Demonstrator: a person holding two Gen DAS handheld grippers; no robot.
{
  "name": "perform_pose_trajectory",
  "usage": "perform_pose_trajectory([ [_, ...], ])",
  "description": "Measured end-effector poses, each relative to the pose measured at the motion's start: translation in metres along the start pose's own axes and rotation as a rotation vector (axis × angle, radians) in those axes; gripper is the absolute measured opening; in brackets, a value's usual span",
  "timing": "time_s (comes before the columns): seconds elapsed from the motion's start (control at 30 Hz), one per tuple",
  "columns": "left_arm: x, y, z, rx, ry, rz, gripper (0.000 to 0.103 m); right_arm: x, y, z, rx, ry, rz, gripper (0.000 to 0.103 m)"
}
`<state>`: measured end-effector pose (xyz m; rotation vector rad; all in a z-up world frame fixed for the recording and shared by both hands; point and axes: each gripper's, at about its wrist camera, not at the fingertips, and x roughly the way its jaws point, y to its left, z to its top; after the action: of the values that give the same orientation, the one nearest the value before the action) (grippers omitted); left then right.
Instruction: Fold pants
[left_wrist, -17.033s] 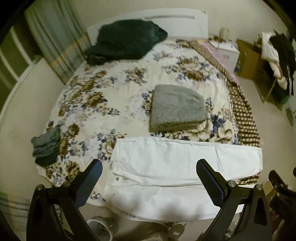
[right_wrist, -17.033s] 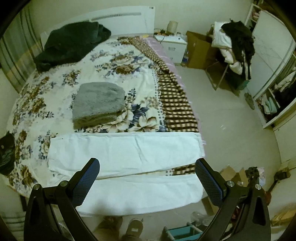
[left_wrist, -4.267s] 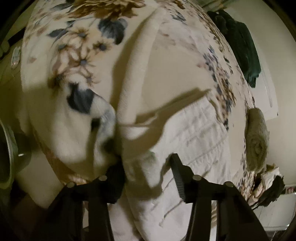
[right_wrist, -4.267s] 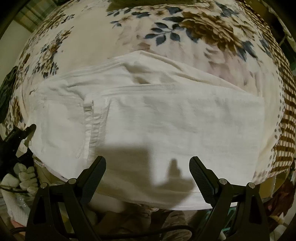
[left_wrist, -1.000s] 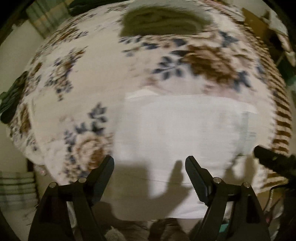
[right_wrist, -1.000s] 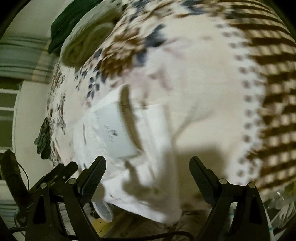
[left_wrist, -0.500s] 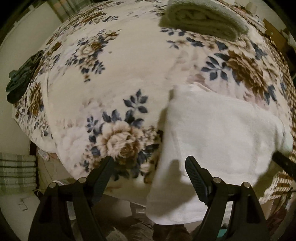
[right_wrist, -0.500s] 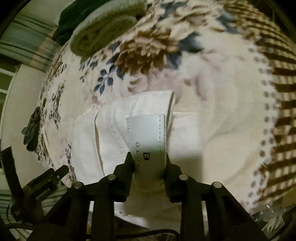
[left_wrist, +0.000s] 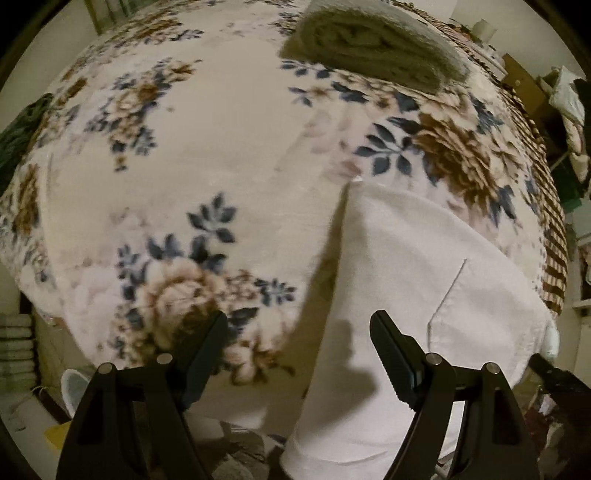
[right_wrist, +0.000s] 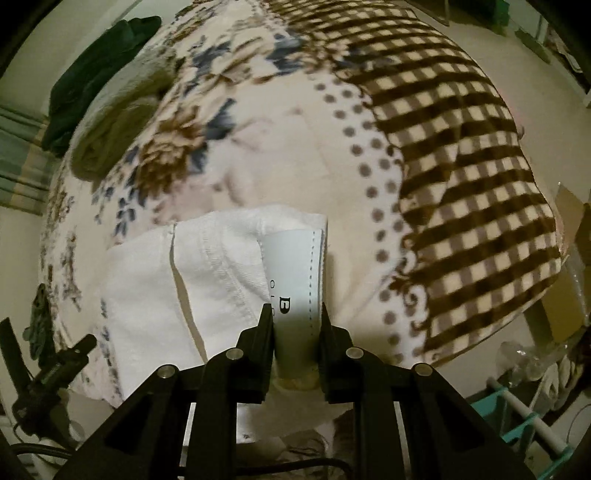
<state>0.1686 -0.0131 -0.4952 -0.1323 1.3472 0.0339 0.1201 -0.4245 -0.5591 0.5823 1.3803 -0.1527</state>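
The right gripper (right_wrist: 295, 325) has its jaws clamped on the waistband corner of the white cotton pants (right_wrist: 207, 266), with the pale grey brand patch (right_wrist: 295, 266) standing up between the two black fingers. The left gripper (left_wrist: 295, 354) has its jaws spread wide and holds nothing; it hovers over the near edge of the bed, with the left-hand folded edge of the pants (left_wrist: 424, 295) lying just ahead between its fingers, and its finger shadows fall on the cloth.

The pants lie at the near edge of the bed on the cream fleece blanket with brown and blue flowers (left_wrist: 192, 177), their lower part draped over the edge toward the floor. They are already a compact, layered block, not laid out at full length; stacked edges and a seam show in the right wrist view. I judge the folding well advanced, with probably one more fold or a tidying and squaring of the bundle left, though how many layers lie underneath cannot be told.

The bundle's long axis seems to run across the bed's near edge, left to right, with the waistband end toward the right gripper and the folded edge toward the left one.

Further out, a folded grey-green plush blanket (left_wrist: 373, 48) sits well apart toward the head of the bed, a brown-and-cream checked border (right_wrist: 461, 147) runs down the bed's right side, and a dark green garment (right_wrist: 99, 74) lies beyond.
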Motion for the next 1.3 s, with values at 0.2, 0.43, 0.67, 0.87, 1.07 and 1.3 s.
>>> perform_pose_trajectory([
  [0.2, 0.023, -0.015, 0.006, 0.046, 0.063, -0.080, 0.078, 0.037, -0.017, 0.010, 0.084, 0.162, 0.078, 0.040],
  [0.43, 0.039, -0.018, 0.006, 0.072, 0.101, -0.129, 0.078, 0.036, -0.038, -0.001, 0.116, 0.229, 0.304, 0.087],
  [0.67, 0.050, -0.016, 0.007, 0.052, 0.122, -0.122, 0.082, 0.063, -0.025, -0.032, 0.074, 0.300, 0.274, 0.049],
  [0.87, 0.052, -0.020, 0.007, 0.078, 0.130, -0.123, 0.086, 0.035, -0.019, -0.048, -0.001, 0.249, 0.198, 0.024],
  [1.07, 0.053, -0.018, 0.005, 0.088, 0.139, -0.142, 0.089, 0.060, -0.036, -0.040, 0.073, 0.342, 0.324, 0.051],
  [1.3, 0.064, 0.002, 0.001, 0.022, 0.177, -0.261, 0.090, 0.105, -0.037, -0.040, 0.041, 0.435, 0.463, 0.080],
])
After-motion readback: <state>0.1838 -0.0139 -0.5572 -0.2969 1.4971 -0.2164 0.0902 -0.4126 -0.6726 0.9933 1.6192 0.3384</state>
